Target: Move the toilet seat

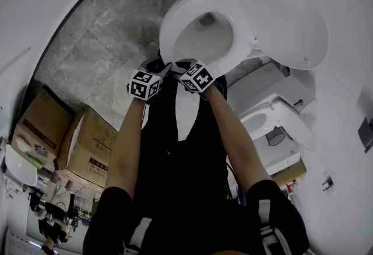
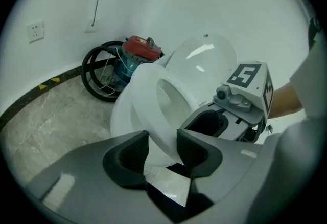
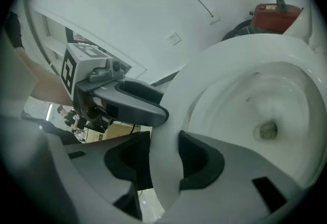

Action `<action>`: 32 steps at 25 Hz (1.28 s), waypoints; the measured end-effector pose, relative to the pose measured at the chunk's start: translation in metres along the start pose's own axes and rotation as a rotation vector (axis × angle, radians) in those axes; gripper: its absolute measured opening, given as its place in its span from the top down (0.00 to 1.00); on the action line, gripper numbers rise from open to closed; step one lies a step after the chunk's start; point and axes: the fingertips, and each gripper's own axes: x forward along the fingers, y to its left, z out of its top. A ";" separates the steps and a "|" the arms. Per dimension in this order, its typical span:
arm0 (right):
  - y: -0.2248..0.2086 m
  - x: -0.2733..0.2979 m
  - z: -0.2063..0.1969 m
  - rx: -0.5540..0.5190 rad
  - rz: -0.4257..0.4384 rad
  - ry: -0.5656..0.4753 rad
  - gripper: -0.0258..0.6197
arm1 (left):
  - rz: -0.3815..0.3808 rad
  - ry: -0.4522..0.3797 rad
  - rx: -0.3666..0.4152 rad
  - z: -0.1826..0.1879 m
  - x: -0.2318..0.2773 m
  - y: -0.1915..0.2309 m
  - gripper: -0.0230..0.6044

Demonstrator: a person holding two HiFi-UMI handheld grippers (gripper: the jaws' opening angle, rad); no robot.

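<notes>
In the head view, the toilet seat (image 1: 172,22) is seen as a white ring over the bowl (image 1: 204,38), with the lid (image 1: 288,15) raised behind it. The front rim of the seat is met by the left tongs (image 1: 162,66) and the right tongs (image 1: 182,66), which are held close together side by side. Cardboard boxes (image 1: 87,143) are stacked on the stone floor (image 1: 99,44) to the left.

In the left gripper view, the front rim of the toilet seat (image 2: 153,110) is clamped between the two dark pads of the left tongs, both pads being pressed against it with the jaws set fairly wide. The seat is shown tilted up off the bowl, and the lid (image 2: 204,59) is seen behind it. A red and teal vacuum cleaner (image 2: 135,54) is stood against the wall, and a wall socket (image 2: 34,31) is set higher on the left.

In the right gripper view, the seat's rim (image 3: 166,166) is likewise gripped between the pads of the right tongs, which are closed onto it. The left tongs are seen just beside, on the same rim. The inside of the bowl (image 3: 255,100) is shown to the right.
</notes>
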 end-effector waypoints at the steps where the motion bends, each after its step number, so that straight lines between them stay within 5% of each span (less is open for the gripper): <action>1: 0.002 -0.002 0.001 0.000 0.000 -0.002 0.69 | 0.004 -0.003 0.000 0.002 -0.002 -0.002 0.68; 24: 0.045 -0.107 0.027 -0.019 0.090 -0.047 0.68 | 0.050 -0.147 -0.043 0.077 -0.051 -0.084 0.69; 32: 0.049 -0.133 0.032 -0.075 0.051 -0.056 0.64 | 0.047 -0.166 -0.043 0.097 -0.058 -0.106 0.69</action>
